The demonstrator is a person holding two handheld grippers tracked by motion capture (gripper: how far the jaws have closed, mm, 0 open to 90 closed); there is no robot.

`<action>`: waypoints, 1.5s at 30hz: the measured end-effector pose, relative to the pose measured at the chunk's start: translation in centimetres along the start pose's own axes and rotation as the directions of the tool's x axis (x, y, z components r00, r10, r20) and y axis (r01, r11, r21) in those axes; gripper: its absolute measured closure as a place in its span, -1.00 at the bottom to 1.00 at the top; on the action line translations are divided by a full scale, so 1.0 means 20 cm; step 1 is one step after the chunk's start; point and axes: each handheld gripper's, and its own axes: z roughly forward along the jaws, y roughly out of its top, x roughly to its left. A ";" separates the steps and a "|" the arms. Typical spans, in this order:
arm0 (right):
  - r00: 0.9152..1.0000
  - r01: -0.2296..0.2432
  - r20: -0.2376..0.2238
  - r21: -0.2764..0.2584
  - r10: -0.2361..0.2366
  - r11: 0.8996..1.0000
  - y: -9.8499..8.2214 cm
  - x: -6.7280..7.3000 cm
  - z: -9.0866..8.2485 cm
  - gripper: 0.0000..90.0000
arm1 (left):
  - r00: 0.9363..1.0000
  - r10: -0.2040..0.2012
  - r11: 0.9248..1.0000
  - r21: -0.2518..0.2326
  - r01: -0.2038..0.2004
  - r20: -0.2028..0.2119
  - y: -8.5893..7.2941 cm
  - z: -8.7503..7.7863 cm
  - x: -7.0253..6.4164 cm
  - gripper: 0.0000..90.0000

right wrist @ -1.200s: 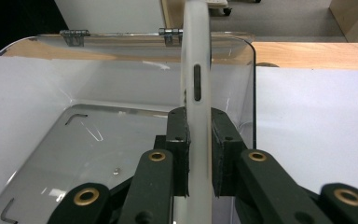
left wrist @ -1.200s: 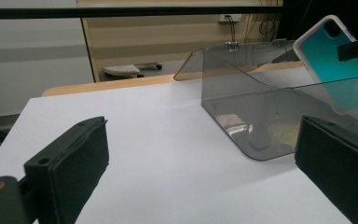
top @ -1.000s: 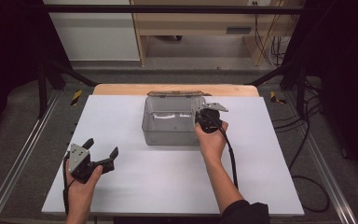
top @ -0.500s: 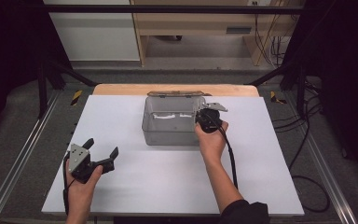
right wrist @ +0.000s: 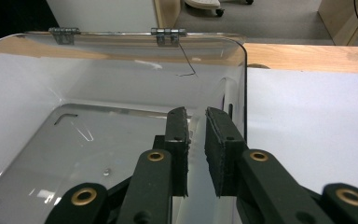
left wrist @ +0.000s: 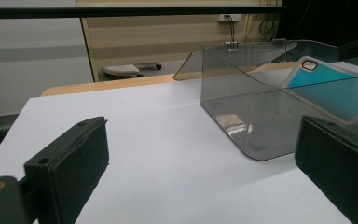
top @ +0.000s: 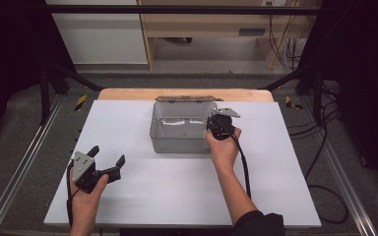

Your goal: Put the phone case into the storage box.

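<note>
High view | right gripper [top: 215, 123] stays clamped on clear box [top: 179, 129] right wall | left gripper [top: 107, 160], jaws apart, idle well left of box | nothing moved; grip looks settled.

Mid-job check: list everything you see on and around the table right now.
clear box: one, smoke-grey see-through, middle of the table, empty inside.
lid: one, clear, swung open behind the box on two metal hinges.
flat teal thing: one, with an orange-rimmed hole, seen through the box from the left gripper view; I cannot tell what it is.
table top: one, white, with a wooden strip along its far edge.
cables: several, black, on the floor to the right.
left gripper: black, open, near left of the table, apart from the box.
right gripper: black, fingers shut on the box's right wall.
</note>
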 end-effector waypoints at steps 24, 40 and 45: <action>1.000 0.007 -0.009 -0.030 -0.008 1.000 0.01 0.01 -0.02 0.74 | 1.000 0.000 1.000 0.000 0.000 -0.001 0.00 0.00 0.00 -0.93; 1.000 0.009 -0.015 -0.038 -0.010 0.999 0.01 0.02 -0.02 0.72 | 1.000 0.000 1.000 0.000 0.000 -0.002 0.00 0.00 0.00 -0.93; 1.000 0.008 -0.016 -0.038 -0.008 0.999 0.01 0.02 -0.03 0.71 | 1.000 0.000 1.000 -0.001 0.000 -0.002 0.00 0.00 0.00 -0.93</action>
